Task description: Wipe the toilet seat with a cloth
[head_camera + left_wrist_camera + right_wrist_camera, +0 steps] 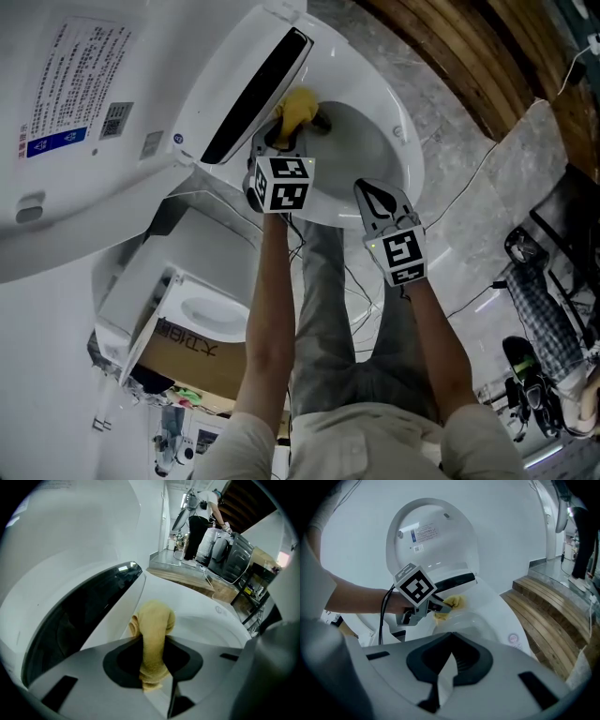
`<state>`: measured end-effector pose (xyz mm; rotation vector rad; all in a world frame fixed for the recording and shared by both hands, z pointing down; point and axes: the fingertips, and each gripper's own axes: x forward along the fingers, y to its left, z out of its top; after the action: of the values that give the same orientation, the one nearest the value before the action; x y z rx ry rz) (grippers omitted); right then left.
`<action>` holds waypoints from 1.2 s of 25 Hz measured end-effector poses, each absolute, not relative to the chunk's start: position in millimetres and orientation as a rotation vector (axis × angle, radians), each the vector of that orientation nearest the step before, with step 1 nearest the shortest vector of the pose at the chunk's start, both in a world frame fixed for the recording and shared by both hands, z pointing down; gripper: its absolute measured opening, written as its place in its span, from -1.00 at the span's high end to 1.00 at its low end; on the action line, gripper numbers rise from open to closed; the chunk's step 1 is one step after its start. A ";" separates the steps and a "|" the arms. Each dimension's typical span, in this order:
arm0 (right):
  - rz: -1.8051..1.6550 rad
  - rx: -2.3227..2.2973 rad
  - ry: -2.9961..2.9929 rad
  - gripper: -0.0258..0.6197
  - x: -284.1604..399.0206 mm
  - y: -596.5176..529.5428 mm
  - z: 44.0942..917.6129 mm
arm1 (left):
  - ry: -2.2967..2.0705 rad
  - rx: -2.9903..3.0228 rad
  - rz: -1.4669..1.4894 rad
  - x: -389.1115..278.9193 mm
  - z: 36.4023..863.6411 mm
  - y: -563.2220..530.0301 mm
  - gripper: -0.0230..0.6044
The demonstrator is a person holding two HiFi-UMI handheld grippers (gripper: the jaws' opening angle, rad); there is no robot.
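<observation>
The white toilet seat (389, 103) rings the bowl, and the lid (84, 112) stands raised at the left. A yellow cloth (298, 106) lies bunched on the seat's back part, just below the black strip (258, 94) at the hinge. My left gripper (286, 133) is shut on that cloth; in the left gripper view the cloth (153, 637) hangs folded between the jaws over the seat (206, 620). My right gripper (371, 190) hovers over the seat's near rim, shut and empty. In the right gripper view it (450, 639) faces the left gripper (440, 605), the cloth (454, 603) and the lid (433, 531).
A wooden step (548, 606) runs along the toilet's right side. Thin cables (469, 187) cross the marble floor. A cardboard box (192, 352) and a second white basin (211, 314) sit at lower left. Shoes (530, 370) lie at the right. A person (201, 517) stands far off.
</observation>
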<state>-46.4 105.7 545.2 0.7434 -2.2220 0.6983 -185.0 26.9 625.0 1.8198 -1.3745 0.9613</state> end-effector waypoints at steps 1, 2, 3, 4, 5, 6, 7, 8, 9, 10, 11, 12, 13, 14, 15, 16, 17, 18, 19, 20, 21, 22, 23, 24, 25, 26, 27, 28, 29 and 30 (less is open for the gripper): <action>0.696 0.739 -2.224 0.90 -47.5 106.5 545.0 | -1.377 1.813 0.951 -187.3 624.7 29.7 0.55; 0.694 0.734 -2.226 0.90 -48.4 107.4 544.7 | -1.379 1.806 0.944 -189.5 624.5 32.7 0.55; 0.692 0.730 -2.228 0.90 -49.1 108.3 544.4 | -1.381 1.801 0.940 -191.5 624.3 35.6 0.55; 0.689 0.725 -2.229 0.90 -49.7 109.1 544.2 | -1.383 1.797 0.939 -193.3 624.1 38.4 0.55; 0.687 0.721 -2.230 0.90 -50.1 110.0 544.1 | -1.384 1.793 0.939 -195.1 623.8 41.0 0.55; 0.687 0.717 -2.230 0.90 -50.4 111.1 544.1 | -1.385 1.789 0.939 -196.7 623.5 43.7 0.55; 0.686 0.713 -2.230 0.90 -50.6 112.3 544.1 | -1.386 1.785 0.938 -198.4 623.2 46.5 0.55; 0.686 0.709 -2.230 0.90 -50.9 113.6 544.0 | -1.387 1.781 0.938 -200.1 622.9 49.2 0.55; 0.684 0.706 -2.230 0.90 -51.3 115.0 543.8 | -1.388 1.778 0.939 -202.0 622.6 51.9 0.55; 0.683 0.701 -2.231 0.90 -51.7 116.4 543.7 | -1.388 1.774 0.940 -203.9 622.1 54.7 0.55; 0.681 0.698 -2.232 0.90 -52.1 117.8 543.7 | -1.388 1.772 0.941 -205.9 621.6 57.2 0.55; 0.681 0.695 -2.233 0.90 -52.3 119.2 543.7 | -1.389 1.769 0.942 -207.7 621.2 59.7 0.55; 0.680 0.692 -2.234 0.90 -52.5 120.7 543.7 | -1.390 1.766 0.943 -209.4 620.9 62.5 0.55; 0.680 0.689 -2.234 0.90 -52.7 122.4 543.6 | -1.391 1.763 0.944 -211.2 620.6 65.7 0.55; 0.681 0.687 -2.234 0.90 -53.1 124.2 543.5 | -1.394 1.760 0.946 -213.2 620.3 69.1 0.55; 0.682 0.684 -2.234 0.90 -53.6 126.0 543.2 | -1.397 1.757 0.948 -215.2 620.1 72.4 0.55; 0.682 0.682 -2.235 0.90 -54.2 127.6 542.7 | -1.399 1.754 0.949 -217.0 620.0 75.7 0.55; 0.682 0.680 -2.237 0.90 -54.6 129.0 542.2 | -1.399 1.751 0.951 -218.4 619.9 78.9 0.55; 0.681 0.677 -2.239 0.90 -55.0 130.2 541.7 | -1.397 1.748 0.953 -219.5 619.8 82.0 0.55; 0.681 0.675 -2.240 0.90 -55.2 131.4 541.4 | -1.394 1.745 0.956 -220.5 619.7 84.9 0.55; 0.681 0.673 -2.241 0.90 -55.2 132.6 541.2 | -1.392 1.744 0.958 -221.4 619.6 87.7 0.55; 0.681 0.671 -2.242 0.90 -55.1 133.7 541.1 | -1.390 1.743 0.959 -222.2 619.5 90.5 0.55; 0.681 0.669 -2.243 0.90 -55.1 134.7 540.9 | -1.391 1.742 0.961 -223.1 619.3 93.2 0.55; 0.681 0.667 -2.244 0.90 -55.1 135.6 540.6 | -1.392 1.741 0.962 -224.1 619.2 96.1 0.55; 0.680 0.664 -2.246 0.90 -55.2 136.4 540.1 | -1.394 1.738 0.963 -225.0 619.1 99.0 0.55; 0.679 0.661 -2.247 0.90 -55.1 137.3 539.6 | -1.397 1.735 0.963 -225.6 619.2 101.9 0.55; 0.678 0.656 -2.249 0.90 -54.8 138.1 539.0 | -1.400 1.732 0.962 -226.0 619.2 104.7 0.55; 0.676 0.651 -2.250 0.90 -54.4 139.0 538.5 | -1.403 1.728 0.962 -226.2 619.1 107.4 0.55; 0.675 0.646 -2.251 0.90 -53.9 139.8 537.9 | -1.405 1.724 0.962 -226.2 618.9 110.1 0.55; 0.674 0.641 -2.252 0.90 -53.5 140.6 537.3 | -1.407 1.720 0.962 -226.3 618.8 112.9 0.55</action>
<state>-53.5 140.6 537.3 0.6412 -2.2518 0.6739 -226.3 112.9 618.8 1.7198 -1.4067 0.9624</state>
